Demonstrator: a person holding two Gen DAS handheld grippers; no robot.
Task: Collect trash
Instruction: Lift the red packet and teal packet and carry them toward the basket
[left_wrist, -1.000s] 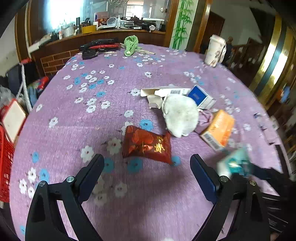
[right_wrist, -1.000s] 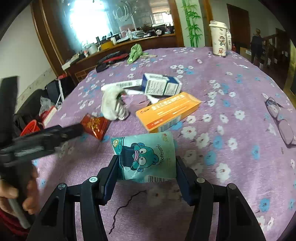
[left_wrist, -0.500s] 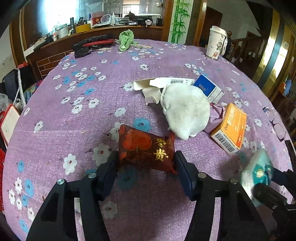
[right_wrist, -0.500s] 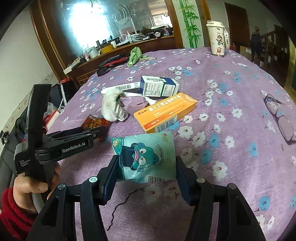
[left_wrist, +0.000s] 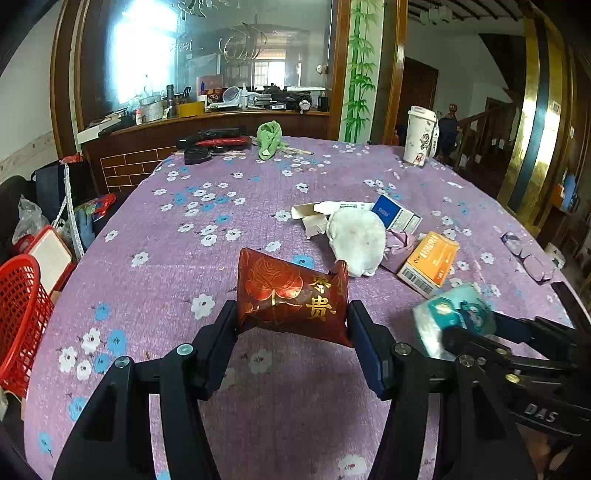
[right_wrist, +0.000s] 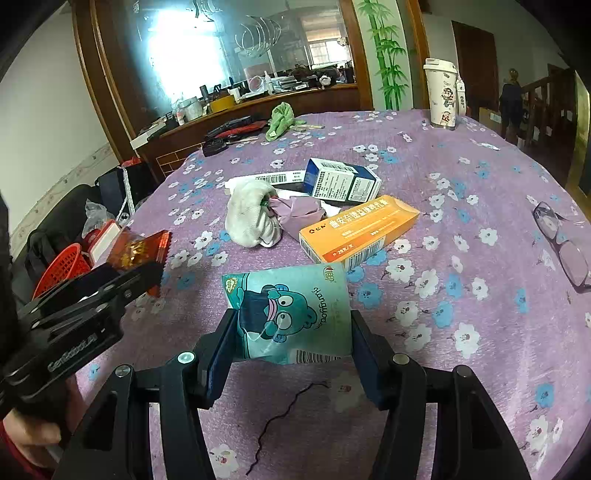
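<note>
My left gripper (left_wrist: 291, 314) is shut on a red foil packet with gold letters (left_wrist: 291, 295) and holds it above the purple flowered tablecloth (left_wrist: 184, 236). My right gripper (right_wrist: 291, 325) is shut on a teal cartoon snack packet (right_wrist: 291, 310), also lifted off the cloth. Each gripper shows in the other's view: the teal packet (left_wrist: 454, 314) at the right, the red packet (right_wrist: 138, 249) at the left. More trash lies mid-table: a white crumpled wad (right_wrist: 249, 214), a purple wrapper (right_wrist: 299, 212), an orange box (right_wrist: 358, 230), a blue and white box (right_wrist: 341, 181) and a flattened white carton (right_wrist: 266, 180).
A red basket (left_wrist: 18, 317) stands off the table's left edge. Glasses (right_wrist: 565, 243) lie at the right. A lidded white cup (right_wrist: 441, 94), a green cloth (right_wrist: 280, 116) and black and red tools (left_wrist: 214, 142) sit at the far side. A dark thread (right_wrist: 288, 413) lies near me.
My left gripper closed in on the red packet, shut on it and lifted it off the cloth. My right gripper kept hold of the teal packet and barely moved.
</note>
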